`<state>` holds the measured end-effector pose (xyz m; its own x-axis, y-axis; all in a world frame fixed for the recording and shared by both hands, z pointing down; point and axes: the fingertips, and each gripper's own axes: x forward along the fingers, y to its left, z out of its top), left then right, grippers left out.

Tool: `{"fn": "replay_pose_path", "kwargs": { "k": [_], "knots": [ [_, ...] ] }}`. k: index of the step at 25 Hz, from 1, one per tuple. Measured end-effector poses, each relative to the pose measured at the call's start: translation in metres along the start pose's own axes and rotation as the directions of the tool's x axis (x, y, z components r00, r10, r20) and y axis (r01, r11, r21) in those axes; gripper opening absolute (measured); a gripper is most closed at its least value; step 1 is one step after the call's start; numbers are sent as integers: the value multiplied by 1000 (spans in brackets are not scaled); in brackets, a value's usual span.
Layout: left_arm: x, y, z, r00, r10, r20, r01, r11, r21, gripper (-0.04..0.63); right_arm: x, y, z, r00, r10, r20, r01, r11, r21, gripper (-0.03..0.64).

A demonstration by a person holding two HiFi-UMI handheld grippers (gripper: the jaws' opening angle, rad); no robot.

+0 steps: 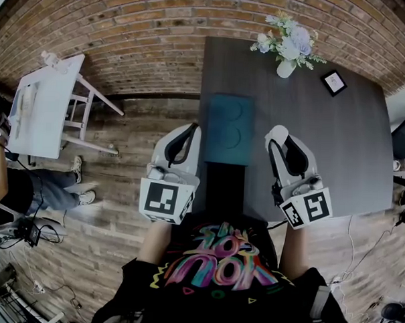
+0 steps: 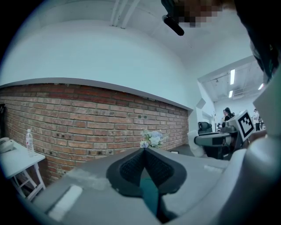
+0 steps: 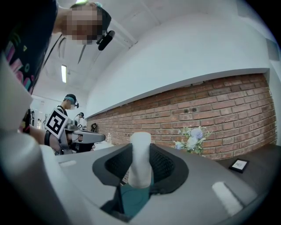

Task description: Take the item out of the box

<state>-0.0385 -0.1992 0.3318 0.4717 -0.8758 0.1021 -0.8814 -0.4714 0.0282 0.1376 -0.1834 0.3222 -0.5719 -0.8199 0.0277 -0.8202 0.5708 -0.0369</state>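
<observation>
A teal box [image 1: 229,128] lies on the dark table [image 1: 337,150] near its front left edge, between my two grippers. My right gripper [image 1: 280,137] hovers just right of the box, shut on a white cylindrical item [image 3: 140,160] that stands upright between the pads. In the head view the item's white top [image 1: 277,133] pokes out at the jaw tips. My left gripper [image 1: 192,128] sits at the box's left side with its jaws closed together and nothing between them. Teal of the box [image 2: 149,191] shows below the left jaws.
A vase of pale flowers [image 1: 288,44] and a small framed card [image 1: 334,82] stand at the table's far end by the brick wall. A white side table [image 1: 41,103] and a seated person [image 1: 27,183] are off to the left on the wooden floor.
</observation>
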Motion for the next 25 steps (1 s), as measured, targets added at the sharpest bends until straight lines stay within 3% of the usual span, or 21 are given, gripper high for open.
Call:
{"fn": "replay_pose_path", "kwargs": {
  "k": [4, 25],
  "knots": [
    [-1, 0, 1, 1000, 12, -6, -12, 1000, -24, 0, -1, 0, -1, 1000, -1, 0, 1, 1000, 5, 123],
    [0, 11, 3, 1000, 8, 27, -8, 1000, 20, 0, 0, 5, -3, 1000, 16, -5, -16, 1000, 18, 123]
  ]
}}
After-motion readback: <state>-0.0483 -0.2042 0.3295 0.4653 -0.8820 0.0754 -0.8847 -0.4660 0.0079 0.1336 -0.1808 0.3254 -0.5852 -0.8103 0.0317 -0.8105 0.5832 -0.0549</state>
